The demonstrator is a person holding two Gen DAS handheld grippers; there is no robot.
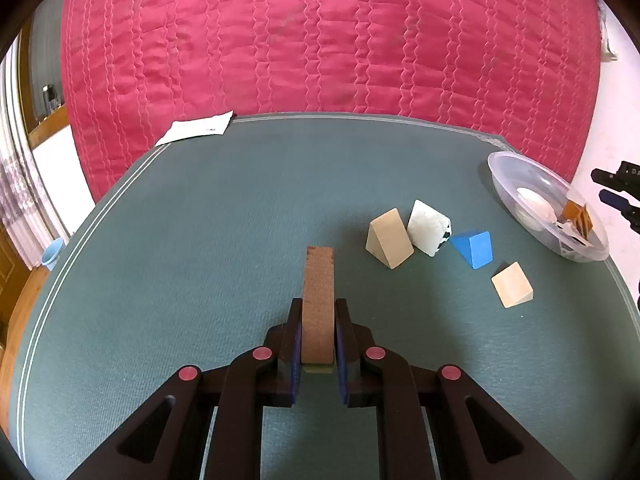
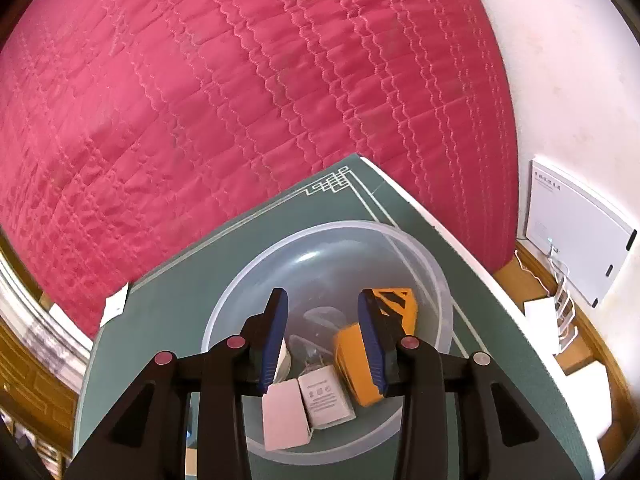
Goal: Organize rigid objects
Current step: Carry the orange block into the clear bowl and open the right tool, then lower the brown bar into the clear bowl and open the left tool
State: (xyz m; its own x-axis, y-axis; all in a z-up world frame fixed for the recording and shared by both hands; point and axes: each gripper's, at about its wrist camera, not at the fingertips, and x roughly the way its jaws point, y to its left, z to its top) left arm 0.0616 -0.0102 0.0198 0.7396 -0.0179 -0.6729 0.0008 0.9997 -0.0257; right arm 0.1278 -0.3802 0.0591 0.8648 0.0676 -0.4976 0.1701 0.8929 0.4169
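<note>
In the left wrist view my left gripper (image 1: pixel 319 304) is shut on a long brown cork-textured block (image 1: pixel 319 272) that points away over the green table mat (image 1: pixel 200 220). To its right lie a tan wedge (image 1: pixel 388 242), a white wedge with black spots (image 1: pixel 428 226), a blue wedge (image 1: pixel 474 248) and a smaller tan wedge (image 1: pixel 512 284). My right gripper (image 2: pixel 322 300) hangs open over a clear plastic bowl (image 2: pixel 332 226) with nothing between its fingers. An orange block with black stripes (image 2: pixel 358 360) lies in the bowl beside the right finger, next to two white boxes (image 2: pixel 326 398).
The bowl (image 1: pixel 516 196) stands at the table's right corner. A white paper (image 1: pixel 198 128) lies at the far edge. A red quilted bed (image 1: pixel 320 40) rises behind the table. A blue cup (image 1: pixel 52 254) sits off the left edge, and a white panel (image 2: pixel 576 232) leans at the right.
</note>
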